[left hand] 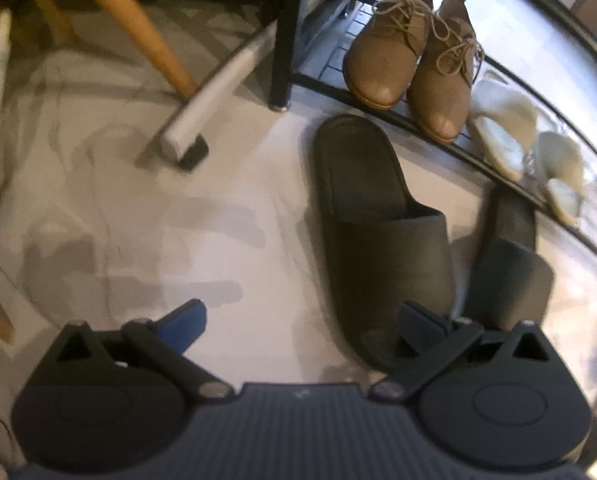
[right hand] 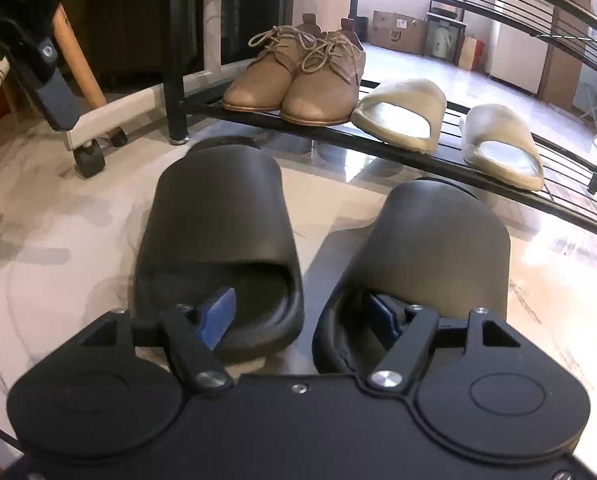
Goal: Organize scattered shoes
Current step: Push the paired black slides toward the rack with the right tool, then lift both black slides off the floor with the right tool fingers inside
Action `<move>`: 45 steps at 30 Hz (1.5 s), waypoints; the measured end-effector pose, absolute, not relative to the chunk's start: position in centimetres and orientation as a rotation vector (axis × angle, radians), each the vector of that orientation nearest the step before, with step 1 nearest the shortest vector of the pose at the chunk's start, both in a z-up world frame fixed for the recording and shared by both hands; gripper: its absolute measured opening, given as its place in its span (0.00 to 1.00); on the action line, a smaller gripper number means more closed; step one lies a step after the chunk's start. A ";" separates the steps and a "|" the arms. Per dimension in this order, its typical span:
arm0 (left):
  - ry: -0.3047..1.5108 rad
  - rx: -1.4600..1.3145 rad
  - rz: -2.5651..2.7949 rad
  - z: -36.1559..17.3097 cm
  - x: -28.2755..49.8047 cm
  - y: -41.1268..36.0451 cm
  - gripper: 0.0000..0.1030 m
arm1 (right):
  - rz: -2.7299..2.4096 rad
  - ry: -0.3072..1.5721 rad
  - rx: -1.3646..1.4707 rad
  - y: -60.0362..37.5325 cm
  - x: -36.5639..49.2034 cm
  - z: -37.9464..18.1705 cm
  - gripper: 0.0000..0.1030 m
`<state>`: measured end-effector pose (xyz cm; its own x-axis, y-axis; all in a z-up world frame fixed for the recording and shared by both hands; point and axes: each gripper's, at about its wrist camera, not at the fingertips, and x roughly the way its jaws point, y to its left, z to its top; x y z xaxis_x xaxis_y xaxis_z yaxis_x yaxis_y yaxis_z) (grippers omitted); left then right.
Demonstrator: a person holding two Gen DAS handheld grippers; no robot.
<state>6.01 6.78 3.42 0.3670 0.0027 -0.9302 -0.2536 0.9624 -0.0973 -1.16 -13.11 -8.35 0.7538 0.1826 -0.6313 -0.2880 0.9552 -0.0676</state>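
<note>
1. Marble floor point(right hand: 58, 240) carries two black slippers point(right hand: 218, 248) before a rack point(right hand: 378, 136) holding tan shoes point(right hand: 298, 84).
2. My right tongs point(right hand: 302, 316) hover released over both slippers; my left tongs point(left hand: 298, 320) gape, gripping nothing.

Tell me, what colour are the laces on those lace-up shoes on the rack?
Beige, close to the tan of the lace-up shoes themselves; the right wrist view shows them best.
</note>
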 end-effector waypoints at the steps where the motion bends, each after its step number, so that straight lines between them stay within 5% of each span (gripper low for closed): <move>1: 1.170 -0.232 0.183 3.4 6.6 6.8 0.99 | 0.255 0.664 -0.151 -13.2 -1.1 -8.5 0.71; 13: 1.159 -0.298 0.236 2.8 9.3 7.6 0.99 | 0.236 0.587 -0.119 -12.1 1.1 -10.1 0.81; 15: 1.147 -0.308 0.235 3.1 9.3 7.7 0.99 | 0.229 0.573 -0.103 -11.9 1.6 -10.2 0.77; 18: 1.124 -0.315 0.217 3.4 9.3 7.5 0.99 | 0.211 0.563 -0.060 -12.1 2.4 -10.0 0.46; 30: 1.100 -0.336 0.261 3.8 9.2 8.8 0.99 | 0.332 0.588 -0.086 -10.8 -0.7 -6.2 0.28; 32: 1.087 -0.345 0.276 3.9 9.0 9.3 0.99 | 0.356 0.599 -0.095 -10.8 -1.5 -5.0 0.12; 39: 1.068 -0.446 0.301 4.5 7.9 11.2 0.99 | 0.395 0.687 -0.072 -13.0 -2.7 0.3 0.13; 40: 1.065 -0.450 0.297 4.6 7.7 11.3 0.99 | 0.362 0.697 -0.059 -13.7 -2.9 0.6 0.25; 41: 1.064 -0.454 0.293 4.6 7.5 11.3 0.99 | 0.337 0.702 -0.031 -14.4 -3.1 0.6 0.49; 42: 1.062 -0.460 0.287 4.8 7.2 11.3 0.99 | 0.322 0.698 0.004 -15.1 -3.3 0.5 0.59; 45: 1.065 -0.438 0.268 4.7 7.2 10.9 0.99 | 0.296 0.677 0.021 -15.4 -3.5 -1.2 0.63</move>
